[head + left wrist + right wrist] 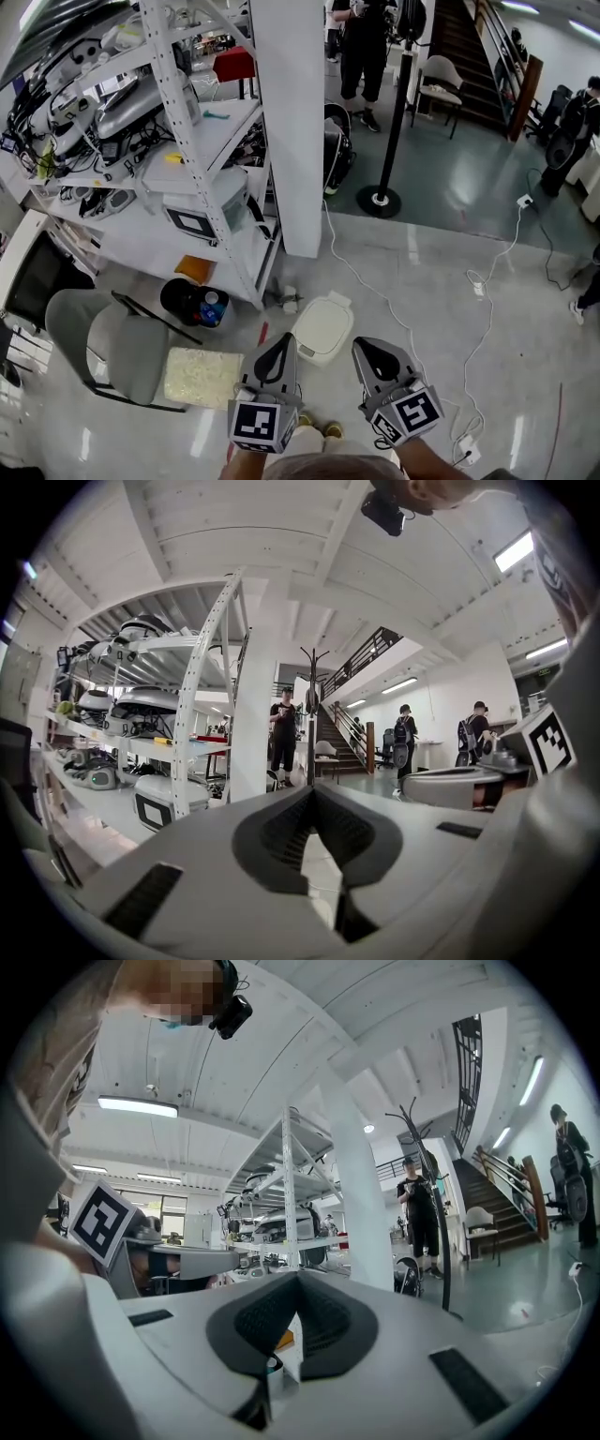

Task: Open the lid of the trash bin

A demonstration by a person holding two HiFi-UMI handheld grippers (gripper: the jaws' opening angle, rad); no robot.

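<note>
Low at centre frame, the left gripper (pixel 279 342) and right gripper (pixel 367 347) hang side by side — jaws together, nothing between them — just below the closed white trash bin (pixel 323 328).

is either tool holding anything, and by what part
Nothing: the left tool and right tool are both shut and empty, neither touching the white trash bin.

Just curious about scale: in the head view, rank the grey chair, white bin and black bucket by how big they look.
Largest to smallest:
chair
bin
bucket, only slightly smaller than the bin, so that pair is close.
</note>
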